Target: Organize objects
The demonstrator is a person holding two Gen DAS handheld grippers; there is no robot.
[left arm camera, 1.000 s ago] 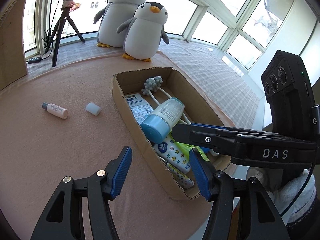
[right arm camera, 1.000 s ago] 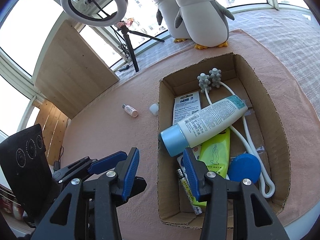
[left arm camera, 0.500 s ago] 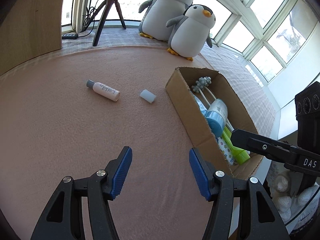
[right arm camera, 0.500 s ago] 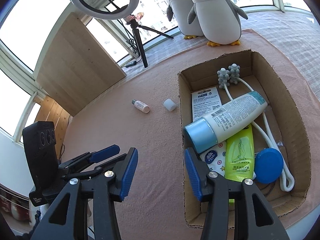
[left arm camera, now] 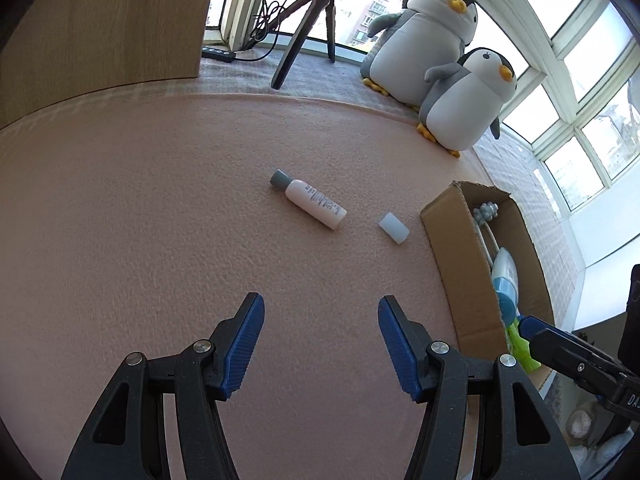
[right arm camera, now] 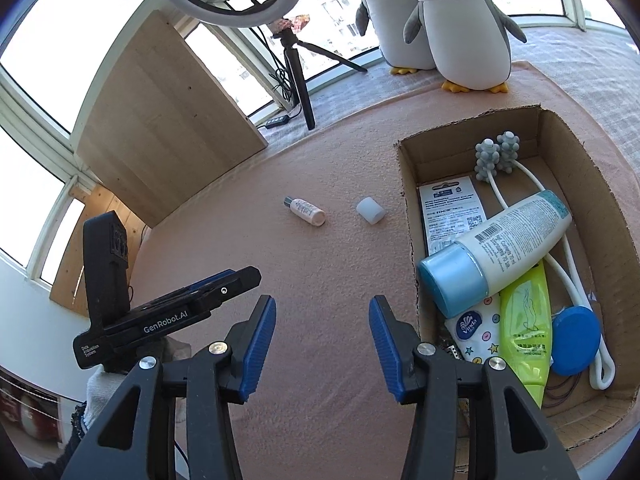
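Now | tabletop [left arm camera: 120, 208]: pink felt | cardboard box [right arm camera: 560, 148]: part-filled, at 3 o'clock of left view | left gripper [left arm camera: 320, 340]: swung off box toward loose items, jaws apart, empty | right gripper [right arm camera: 322, 338]: jaws apart, empty | small bottle [left arm camera: 312, 199], white cap [left arm camera: 394, 228]: outside box at 12–1 o'clock, likely next pickups.

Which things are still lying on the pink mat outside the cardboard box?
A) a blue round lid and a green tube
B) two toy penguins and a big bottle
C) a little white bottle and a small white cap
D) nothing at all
C: the little white bottle and the small white cap lie side by side on the pink mat, left of the cardboard box and apart from it.
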